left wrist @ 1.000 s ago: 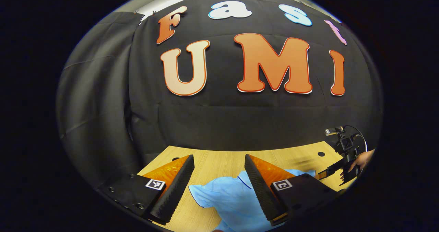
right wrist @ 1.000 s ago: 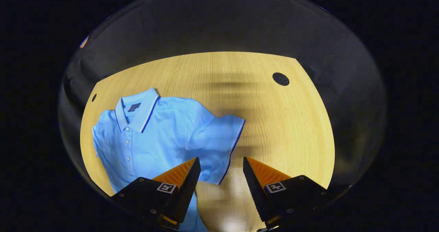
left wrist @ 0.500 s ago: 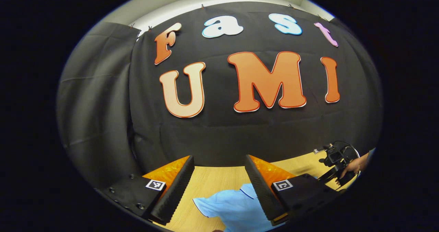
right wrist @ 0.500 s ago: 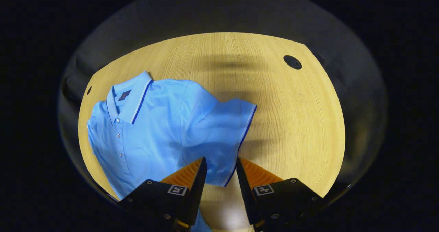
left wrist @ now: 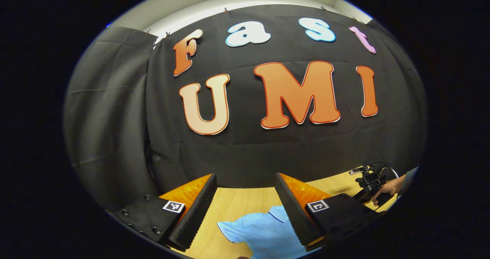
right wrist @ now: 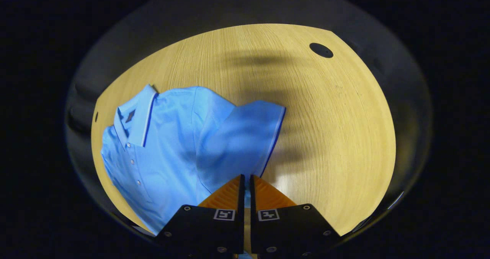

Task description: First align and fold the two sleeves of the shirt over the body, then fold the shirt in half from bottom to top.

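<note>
We have the right tool (right wrist: 245,179) pinching the sleeve (right wrist: 245,136) hem of the blue shirt (right wrist: 164,151) lying on the surface (right wrist: 325,117); left tool (left wrist: 245,197) spread, hovering. Sleeve fold's starting, we reckon: next, carry it over the body.

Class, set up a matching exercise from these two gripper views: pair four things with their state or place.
Things:
1. left gripper
2. right gripper
3. shirt collar
4. round dark hole

States:
A. shut on the sleeve hem
B. in the tabletop's far right corner
C. open, above the shirt
D. lying flat, with a dark stripe along its edge

Pairs: 1-C, 2-A, 3-D, 4-B
</note>
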### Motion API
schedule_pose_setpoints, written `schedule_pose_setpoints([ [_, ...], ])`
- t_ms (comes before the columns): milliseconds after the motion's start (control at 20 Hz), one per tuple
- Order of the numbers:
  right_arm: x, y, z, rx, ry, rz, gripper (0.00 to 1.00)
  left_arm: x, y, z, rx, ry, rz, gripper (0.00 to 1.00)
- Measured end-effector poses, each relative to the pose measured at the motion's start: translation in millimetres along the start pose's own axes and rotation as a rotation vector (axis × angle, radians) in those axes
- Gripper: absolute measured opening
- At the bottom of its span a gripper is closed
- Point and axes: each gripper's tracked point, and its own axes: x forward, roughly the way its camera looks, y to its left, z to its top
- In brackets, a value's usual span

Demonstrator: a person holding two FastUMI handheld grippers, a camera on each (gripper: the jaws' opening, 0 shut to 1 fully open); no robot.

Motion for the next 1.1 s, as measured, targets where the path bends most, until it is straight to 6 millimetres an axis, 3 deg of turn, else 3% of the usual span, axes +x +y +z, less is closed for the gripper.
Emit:
schedule_pose_setpoints([
  [100, -9.0, 4.7, 5.4, -0.008, -0.042, 0.023, 0.07, -3.6, 1.9, 2.3, 0.005, -0.009, 0.004, 1.0],
  [300, -36.3, 35.9, 16.1, -0.005, -0.105, 0.134, 0.06, -12.0, 5.0, 0.9, 0.024, -0.017, 0.006, 1.0],
  [500, -49.9, 70.1, 24.5, -0.039, -0.15, 0.2, 0.07, -21.8, 10.3, 2.7, 0.042, -0.033, 0.014, 1.0],
  [850, -49.9, 127.6, 19.3, -0.093, -0.155, 0.257, 0.07, -26.4, 24.4, -19.6, 0.045, 0.014, 0.031, 1.0],
  [1050, -53.6, 144.5, 6.7, -0.131, -0.143, 0.287, 0.27, -12.6, 30.7, -49.8, -0.006, 0.103, 0.01, 1.0],
  [1100, -54.8, 143.3, 5.0, -0.143, -0.152, 0.279, 0.41, -6.4, 29.9, -65.1, -0.03, 0.155, -0.005, 1.0],
])
